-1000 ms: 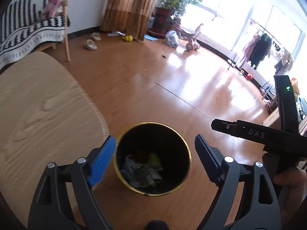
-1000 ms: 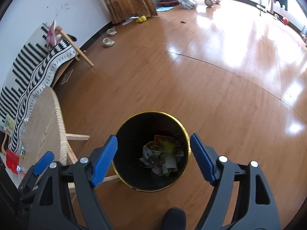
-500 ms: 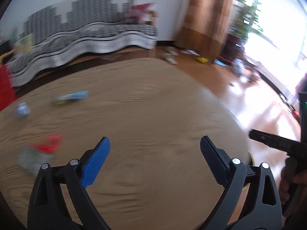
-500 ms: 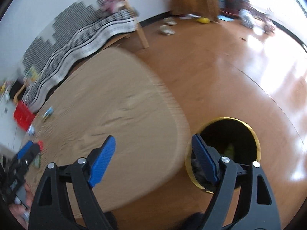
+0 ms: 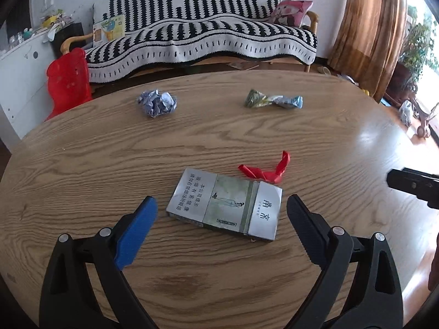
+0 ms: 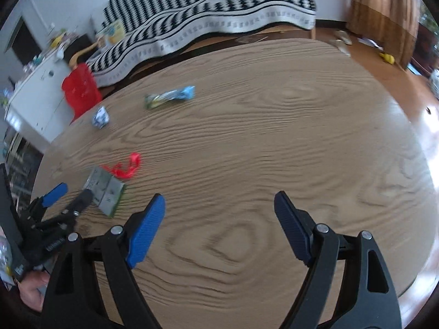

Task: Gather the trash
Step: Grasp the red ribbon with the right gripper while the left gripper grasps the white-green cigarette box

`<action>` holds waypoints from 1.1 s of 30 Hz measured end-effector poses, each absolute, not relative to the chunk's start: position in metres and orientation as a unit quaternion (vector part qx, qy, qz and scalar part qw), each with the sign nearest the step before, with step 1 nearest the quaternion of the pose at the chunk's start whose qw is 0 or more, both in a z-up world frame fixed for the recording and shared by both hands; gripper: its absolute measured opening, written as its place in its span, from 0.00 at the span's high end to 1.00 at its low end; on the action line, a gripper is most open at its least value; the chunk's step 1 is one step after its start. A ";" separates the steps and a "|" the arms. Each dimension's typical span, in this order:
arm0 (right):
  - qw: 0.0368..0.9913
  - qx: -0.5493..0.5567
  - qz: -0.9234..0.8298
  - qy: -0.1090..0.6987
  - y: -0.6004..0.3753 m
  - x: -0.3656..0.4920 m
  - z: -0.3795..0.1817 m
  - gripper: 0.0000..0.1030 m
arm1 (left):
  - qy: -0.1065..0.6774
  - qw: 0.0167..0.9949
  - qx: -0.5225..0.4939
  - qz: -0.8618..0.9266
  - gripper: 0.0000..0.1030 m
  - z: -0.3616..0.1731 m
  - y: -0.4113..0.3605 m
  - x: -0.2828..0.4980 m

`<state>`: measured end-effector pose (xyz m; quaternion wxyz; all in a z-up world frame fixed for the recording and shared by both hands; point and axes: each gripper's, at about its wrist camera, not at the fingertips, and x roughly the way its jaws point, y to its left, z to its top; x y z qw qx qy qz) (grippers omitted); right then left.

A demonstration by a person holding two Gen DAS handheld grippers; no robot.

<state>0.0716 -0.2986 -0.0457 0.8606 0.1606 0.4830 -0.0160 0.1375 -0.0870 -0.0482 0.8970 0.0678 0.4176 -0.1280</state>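
A silver cigarette pack (image 5: pixel 225 204) lies flat on the round wooden table (image 5: pixel 109 148), and my open left gripper (image 5: pixel 221 219) hovers just before it with a finger on each side. A red balloon scrap (image 5: pixel 264 171) touches the pack's far edge. A crumpled paper ball (image 5: pixel 157 102) and a twisted wrapper (image 5: pixel 274 101) lie farther back. My right gripper (image 6: pixel 219 211) is open and empty over bare table. In the right wrist view the pack (image 6: pixel 105 192), red scrap (image 6: pixel 127 167), wrapper (image 6: pixel 170 96) and paper ball (image 6: pixel 100 116) lie to the left.
A striped sofa (image 5: pixel 203 35) stands behind the table, with a red plastic stool (image 5: pixel 68 82) at its left end. Brown curtains (image 5: pixel 367 27) and wooden floor are to the right. The bin is out of view.
Both grippers have swung away from the black bin on the floor to above the table. The left one now faces the cigarette pack. Both stay open.
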 end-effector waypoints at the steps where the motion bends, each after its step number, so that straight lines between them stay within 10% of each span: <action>1: 0.859 0.160 -0.013 0.486 -0.297 0.076 -0.048 0.23 | 0.418 0.896 0.072 -0.131 0.10 -0.050 -0.091 0.136; 27: 0.862 0.023 0.080 0.500 -0.173 0.171 -0.081 0.14 | 0.467 0.884 -0.006 -0.028 0.10 -0.059 0.055 0.155; 33: 0.871 0.008 0.071 0.486 -0.170 0.174 -0.080 0.64 | 0.470 0.882 -0.024 -0.034 0.10 -0.056 0.039 0.161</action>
